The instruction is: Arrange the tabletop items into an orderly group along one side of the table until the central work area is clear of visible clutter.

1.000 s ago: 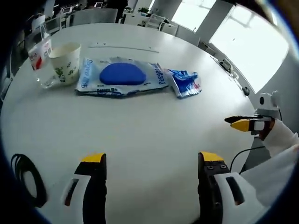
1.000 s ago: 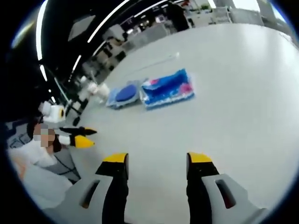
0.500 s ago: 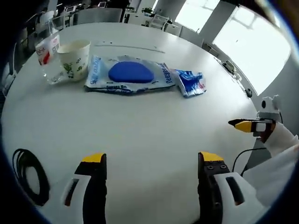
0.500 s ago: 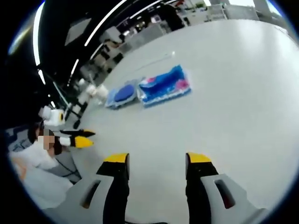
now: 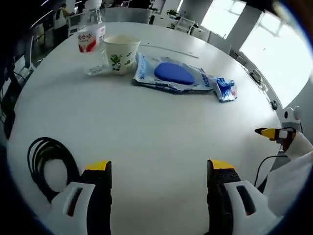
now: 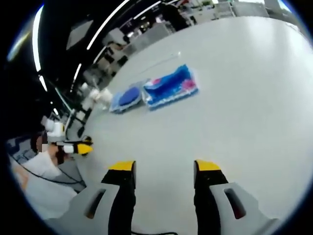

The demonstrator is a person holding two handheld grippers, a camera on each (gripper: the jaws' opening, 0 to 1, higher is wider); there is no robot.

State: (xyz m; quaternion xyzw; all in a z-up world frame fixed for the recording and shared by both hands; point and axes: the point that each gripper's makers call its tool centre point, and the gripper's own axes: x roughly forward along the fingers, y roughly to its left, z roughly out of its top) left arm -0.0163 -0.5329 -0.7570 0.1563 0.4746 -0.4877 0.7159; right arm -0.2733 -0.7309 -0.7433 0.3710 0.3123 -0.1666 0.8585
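Note:
On the white round table [image 5: 146, 127] stand a clear water bottle [image 5: 91, 41] with a red label and a paper cup [image 5: 120, 53] side by side at the far left. Right of them lie a blue wipes pack [image 5: 171, 75] and a small blue-and-white packet [image 5: 225, 89]. A coiled black cable [image 5: 46, 164] lies near my left gripper [image 5: 159, 169], which is open and empty. My right gripper [image 6: 159, 169] is open over bare table; its yellow tip [image 5: 270, 132] shows at the right edge. The wipes pack [image 6: 128, 99] and the blue packet [image 6: 170, 87] lie far ahead of it.
The table's edge [image 5: 259, 98] curves along the right, with bright windows [image 5: 274, 49] beyond. Chairs and desks [image 5: 117, 14] stand behind the table. A person's white sleeve [image 5: 288, 171] is at the lower right. Bare table stretches between both grippers and the items.
The left view has swung left and pulled back: the items sit farther and more to the right, and more of the cable shows. The right view has barely shifted. Both grippers stay open.

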